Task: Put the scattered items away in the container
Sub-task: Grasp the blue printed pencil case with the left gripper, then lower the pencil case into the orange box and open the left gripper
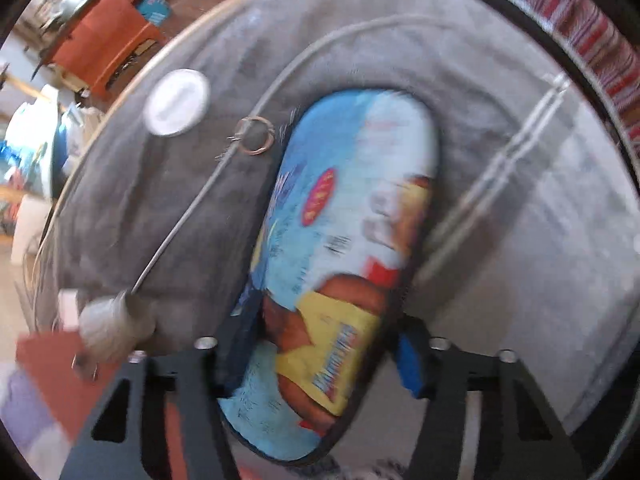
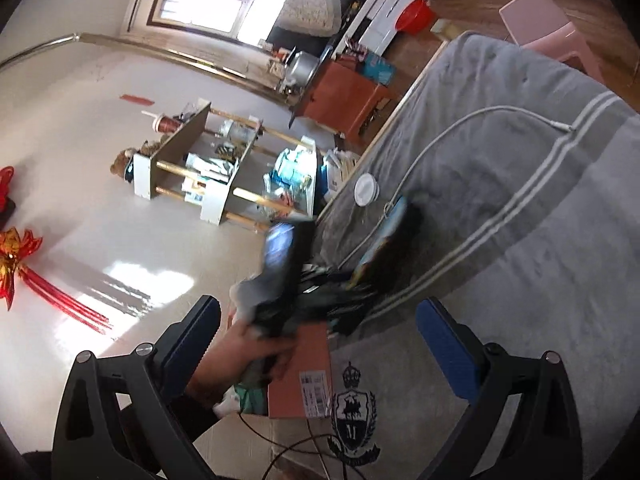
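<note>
A blue oval case (image 1: pixel 344 240) with a cartoon print lies on the grey blanket (image 1: pixel 520 240). My left gripper (image 1: pixel 310 354) points down over it, its fingers closed against the case's two sides. A white round lid (image 1: pixel 176 102), a metal ring (image 1: pixel 256 136), a white cable (image 1: pixel 320 48) and its grey plug (image 1: pixel 108 328) lie beside the case. The cardboard box (image 2: pixel 300 376) stands at the blanket's edge. In the right wrist view my right gripper (image 2: pixel 320 340) is open and holds nothing. Beyond it a hand (image 2: pixel 240 356) holds the blurred left gripper (image 2: pixel 288 264) over the case (image 2: pixel 384 240).
An orange cabinet (image 2: pixel 340 96), a low shelf (image 2: pixel 224 168) full of items and a pink stool (image 2: pixel 548 28) stand on the floor past the bed. A striped cloth (image 1: pixel 580 20) borders the blanket. A thin dark wire (image 2: pixel 288 444) runs by the box.
</note>
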{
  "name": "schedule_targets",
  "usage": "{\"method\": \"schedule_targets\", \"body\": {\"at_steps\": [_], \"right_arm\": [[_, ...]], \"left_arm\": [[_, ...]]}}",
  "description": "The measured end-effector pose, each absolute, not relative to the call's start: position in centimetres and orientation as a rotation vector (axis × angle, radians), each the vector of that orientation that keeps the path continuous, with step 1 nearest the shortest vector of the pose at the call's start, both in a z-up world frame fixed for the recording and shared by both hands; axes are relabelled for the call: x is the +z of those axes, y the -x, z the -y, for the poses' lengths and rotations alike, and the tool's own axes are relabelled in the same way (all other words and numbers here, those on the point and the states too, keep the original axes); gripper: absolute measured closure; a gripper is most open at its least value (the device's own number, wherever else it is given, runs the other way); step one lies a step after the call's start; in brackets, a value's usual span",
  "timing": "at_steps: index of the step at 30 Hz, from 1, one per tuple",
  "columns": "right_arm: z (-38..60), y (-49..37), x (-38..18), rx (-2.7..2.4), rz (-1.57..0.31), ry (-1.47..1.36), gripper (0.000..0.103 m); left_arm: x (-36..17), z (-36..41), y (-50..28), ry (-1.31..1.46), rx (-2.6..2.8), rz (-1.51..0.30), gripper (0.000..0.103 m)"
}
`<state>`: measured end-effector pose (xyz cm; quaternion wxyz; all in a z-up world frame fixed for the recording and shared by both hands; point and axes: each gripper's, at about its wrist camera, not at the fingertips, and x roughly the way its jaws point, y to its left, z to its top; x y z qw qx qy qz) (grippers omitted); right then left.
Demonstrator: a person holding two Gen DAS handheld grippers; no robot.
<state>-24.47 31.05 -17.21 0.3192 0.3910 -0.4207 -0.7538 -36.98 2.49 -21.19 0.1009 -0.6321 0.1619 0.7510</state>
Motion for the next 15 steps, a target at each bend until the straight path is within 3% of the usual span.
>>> {"method": "schedule_targets", "body": {"at_steps": [3, 4, 7, 11, 15], "right_arm": [[-31.0, 24.5, -17.3, -1.992, 1.103, -1.026, 0.003], [-30.9, 24.5, -17.3, -1.999, 1.091, -1.029, 0.003], [-30.7, 24.4, -17.3, -2.013, 1.068, -1.034, 0.003], [-30.2, 24.2, -17.3, -2.029, 1.033, -1.05, 0.003], [-29.4, 23.9, -17.6, -2.059, 0.975, -1.102, 0.003]], "left_arm": [[-15.0, 0.3, 33.7, 1.8, 2.332, -0.335, 0.08], [-12.9, 1.6, 32.6, 1.773, 2.364, -0.292, 0.081], [-6.1, 6.7, 28.2, 1.68, 2.479, -0.153, 0.082], [1.7, 13.0, 23.8, 1.586, 2.683, -0.151, 0.082], [2.4, 21.3, 21.5, 1.765, 2.787, -0.107, 0.077]]}}
